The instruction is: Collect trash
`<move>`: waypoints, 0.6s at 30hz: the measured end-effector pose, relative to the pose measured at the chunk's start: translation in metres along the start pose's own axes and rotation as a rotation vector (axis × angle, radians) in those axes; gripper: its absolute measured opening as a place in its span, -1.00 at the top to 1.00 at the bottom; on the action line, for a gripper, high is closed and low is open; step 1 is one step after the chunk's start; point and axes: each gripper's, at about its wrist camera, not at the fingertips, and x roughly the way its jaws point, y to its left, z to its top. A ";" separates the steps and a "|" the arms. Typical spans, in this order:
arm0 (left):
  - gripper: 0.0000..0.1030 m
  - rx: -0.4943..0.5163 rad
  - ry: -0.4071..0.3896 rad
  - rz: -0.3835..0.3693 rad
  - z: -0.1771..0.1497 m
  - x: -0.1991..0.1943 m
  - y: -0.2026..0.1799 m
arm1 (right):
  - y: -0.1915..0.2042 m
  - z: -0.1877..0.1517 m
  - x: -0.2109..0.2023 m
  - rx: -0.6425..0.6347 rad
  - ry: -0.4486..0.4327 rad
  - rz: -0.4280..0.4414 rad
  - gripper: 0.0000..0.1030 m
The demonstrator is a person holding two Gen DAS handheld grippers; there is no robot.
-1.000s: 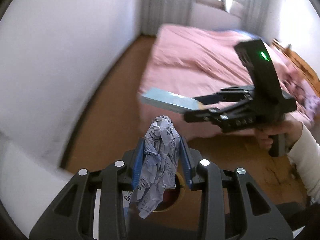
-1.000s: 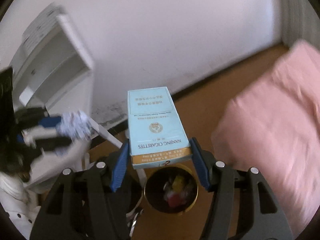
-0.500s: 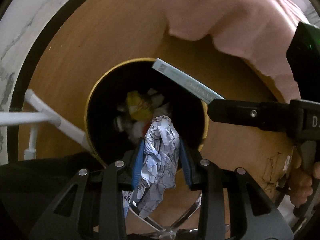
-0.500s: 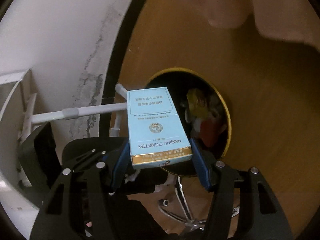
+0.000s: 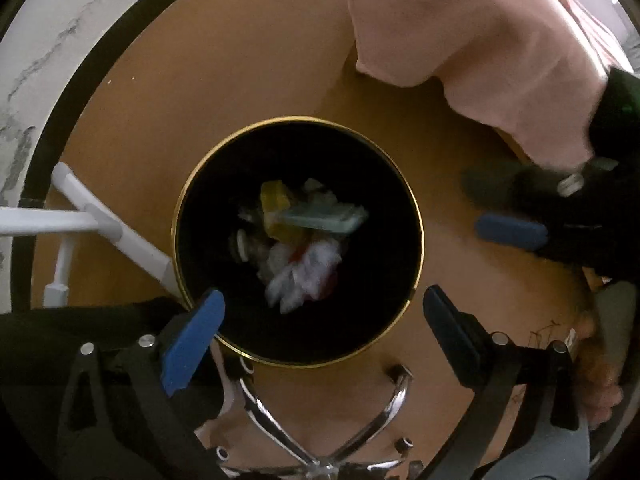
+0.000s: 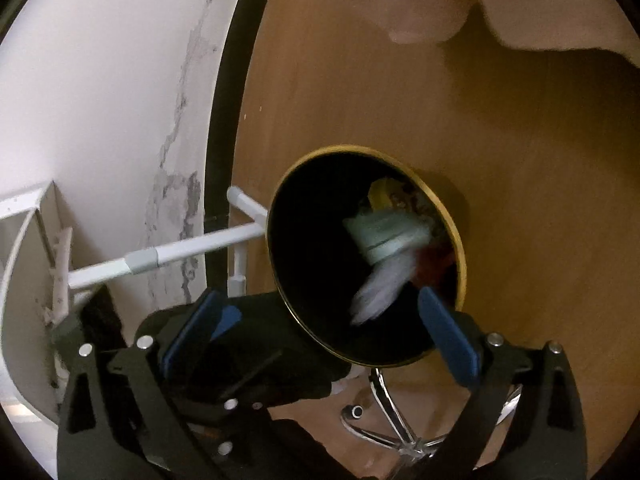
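Note:
A black bin with a gold rim stands on the wooden floor right under me. My left gripper hangs over its near edge, jaws opening wide with nothing between the blue pads. The crumpled paper is a blur, falling inside the bin. Beside it, on the other rubbish, lies the light-blue cigarette box. My right gripper is over the bin rim too, jaws opening and empty. In that view the box and the blurred paper are below, inside the bin.
White rack tubes touch the bin's left side, by the white wall and black skirting. A chrome chair base sits just in front of the bin. A pink bedspread hangs at the upper right. A hand holds the right tool.
Both grippers came down over the bin. Their jaws then spread wide, and the crumpled paper and the cigarette box dropped out of them into the bin.

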 end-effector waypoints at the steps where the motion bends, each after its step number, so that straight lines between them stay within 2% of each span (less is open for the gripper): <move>1: -0.87 0.004 -0.013 -0.015 0.000 -0.005 -0.006 | 0.000 0.000 -0.018 -0.007 -0.053 -0.038 -0.85; 3: -0.87 0.035 -0.058 -0.039 -0.001 -0.023 -0.025 | 0.009 -0.005 -0.070 -0.041 -0.223 -0.156 -0.85; 5: -0.87 0.101 -0.113 -0.060 -0.002 -0.052 -0.056 | 0.026 -0.015 -0.122 -0.064 -0.403 -0.337 -0.85; 7: -0.87 0.185 -0.175 -0.092 -0.005 -0.094 -0.088 | 0.047 -0.033 -0.184 -0.072 -0.615 -0.516 -0.85; 8: -0.87 0.213 -0.237 -0.111 -0.010 -0.123 -0.101 | 0.064 -0.049 -0.221 -0.072 -0.759 -0.600 -0.85; 10: -0.87 0.244 -0.399 -0.181 -0.025 -0.188 -0.115 | 0.090 -0.076 -0.261 -0.076 -0.948 -0.660 -0.86; 11: -0.87 0.253 -0.478 -0.211 -0.033 -0.219 -0.116 | 0.114 -0.097 -0.283 -0.095 -1.075 -0.659 -0.86; 13: -0.87 0.254 -0.633 -0.214 -0.053 -0.281 -0.107 | 0.150 -0.122 -0.298 -0.144 -1.184 -0.641 -0.86; 15: -0.87 0.231 -0.799 -0.171 -0.075 -0.336 -0.082 | 0.198 -0.142 -0.298 -0.253 -1.234 -0.626 -0.86; 18: -0.87 0.088 -1.000 0.031 -0.110 -0.402 -0.017 | 0.268 -0.160 -0.266 -0.454 -1.176 -0.558 -0.86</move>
